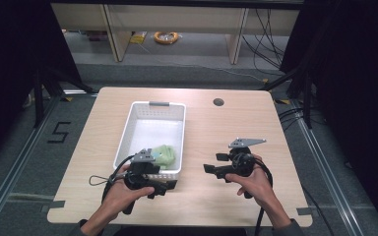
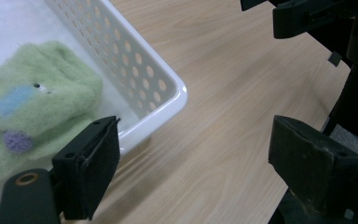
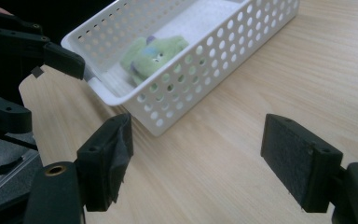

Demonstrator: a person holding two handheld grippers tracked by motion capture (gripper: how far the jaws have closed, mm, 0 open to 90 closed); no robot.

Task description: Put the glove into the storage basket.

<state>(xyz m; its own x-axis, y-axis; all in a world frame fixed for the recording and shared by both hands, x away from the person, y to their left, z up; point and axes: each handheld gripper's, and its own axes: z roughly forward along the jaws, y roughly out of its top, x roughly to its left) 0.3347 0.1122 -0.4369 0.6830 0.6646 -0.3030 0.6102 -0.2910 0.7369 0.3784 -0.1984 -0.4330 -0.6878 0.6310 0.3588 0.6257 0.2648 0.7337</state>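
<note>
Both grippers low over the table, jaws spread wide and empty.

Left gripper [image 1: 165, 187] sits at the near corner of the white perforated basket [image 1: 128, 129]; the green felt toy [image 1: 166, 156] lies inside, just ahead of it. Right gripper [image 1: 215, 163] points left toward the basket across bare wooden tabletop [image 1: 226, 128]. Floor marking reads "5" [image 1: 59, 132].

A green plush toy [image 1: 164, 156] with blue and purple patches lies in the white perforated basket's [image 1: 128, 129] near corner, lower centre-left of the high view.
</note>
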